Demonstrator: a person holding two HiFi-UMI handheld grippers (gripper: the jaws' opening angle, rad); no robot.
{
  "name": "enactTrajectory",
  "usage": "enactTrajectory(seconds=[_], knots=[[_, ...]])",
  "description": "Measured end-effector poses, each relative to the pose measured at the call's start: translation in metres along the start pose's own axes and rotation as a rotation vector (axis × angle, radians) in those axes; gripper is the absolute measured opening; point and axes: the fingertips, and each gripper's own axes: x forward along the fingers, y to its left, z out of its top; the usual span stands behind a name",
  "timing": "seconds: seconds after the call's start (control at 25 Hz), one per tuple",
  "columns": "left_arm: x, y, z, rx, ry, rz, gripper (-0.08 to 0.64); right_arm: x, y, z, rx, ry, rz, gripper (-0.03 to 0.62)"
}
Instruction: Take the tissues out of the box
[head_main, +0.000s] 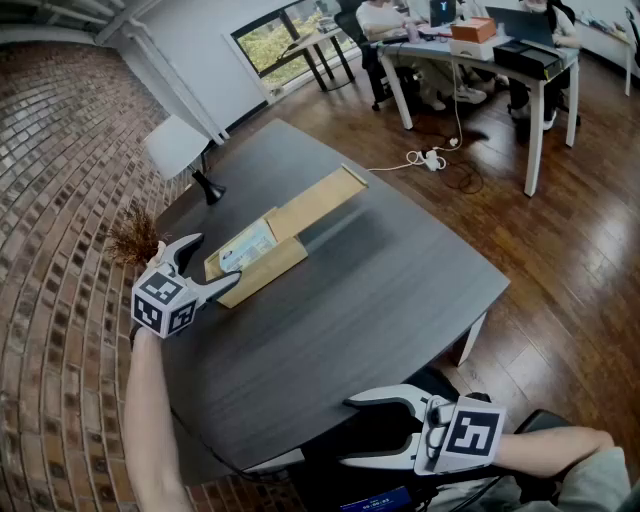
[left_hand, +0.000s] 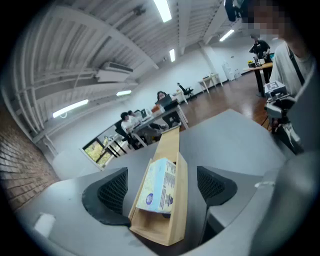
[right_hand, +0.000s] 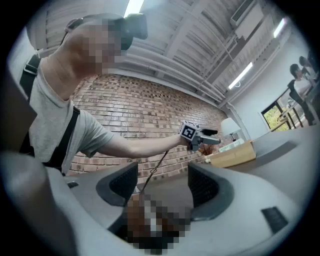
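A long wooden box (head_main: 262, 268) lies on the dark table (head_main: 360, 300), its sliding lid (head_main: 320, 198) drawn out toward the far end. A pale blue tissue pack (head_main: 247, 247) rests tilted inside it. My left gripper (head_main: 214, 261) is open at the box's near end. In the left gripper view, the box (left_hand: 179, 212) and tissue pack (left_hand: 159, 186) sit between the pads (left_hand: 112, 192), with a gap on each side. My right gripper (head_main: 349, 432) is open and empty, low by the table's near edge. In the right gripper view, its jaws hold nothing (right_hand: 162, 185).
A white lamp (head_main: 178, 145) and a brown dried plant (head_main: 133, 240) stand at the table's left corner by the brick wall (head_main: 60, 200). Beyond the table, a power strip (head_main: 427, 158) lies on the wood floor, and people sit at a white desk (head_main: 470, 55).
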Motion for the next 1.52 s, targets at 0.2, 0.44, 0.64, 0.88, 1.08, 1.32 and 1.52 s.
enactTrajectory(seconds=[0.2, 0.44, 0.64, 0.88, 1.08, 1.32, 1.52], knots=[[0.039, 0.009, -0.019, -0.104, 0.1, -0.155, 0.426, -0.002, -0.002, 0.0, 0.064, -0.015, -0.009, 0.31], [0.077, 0.005, -0.05, -0.073, 0.279, -0.235, 0.426, -0.004, -0.004, 0.0, 0.069, -0.01, -0.014, 0.31], [0.085, 0.01, -0.055, -0.146, 0.268, -0.284, 0.471, -0.005, -0.009, 0.002, 0.08, -0.03, -0.027, 0.31], [0.084, 0.008, -0.044, -0.272, 0.158, -0.35, 0.472, -0.007, -0.016, 0.003, 0.093, -0.032, -0.046, 0.31], [0.094, -0.004, -0.056, -0.251, 0.215, -0.406, 0.471, -0.006, -0.018, 0.002, 0.133, -0.041, -0.037, 0.308], [0.091, 0.014, -0.037, -0.433, 0.023, -0.407, 0.494, -0.007, -0.019, 0.002, 0.131, -0.036, -0.04, 0.308], [0.093, 0.007, -0.047, -0.387, 0.101, -0.439, 0.443, -0.008, -0.023, 0.003, 0.147, -0.043, -0.048, 0.308]])
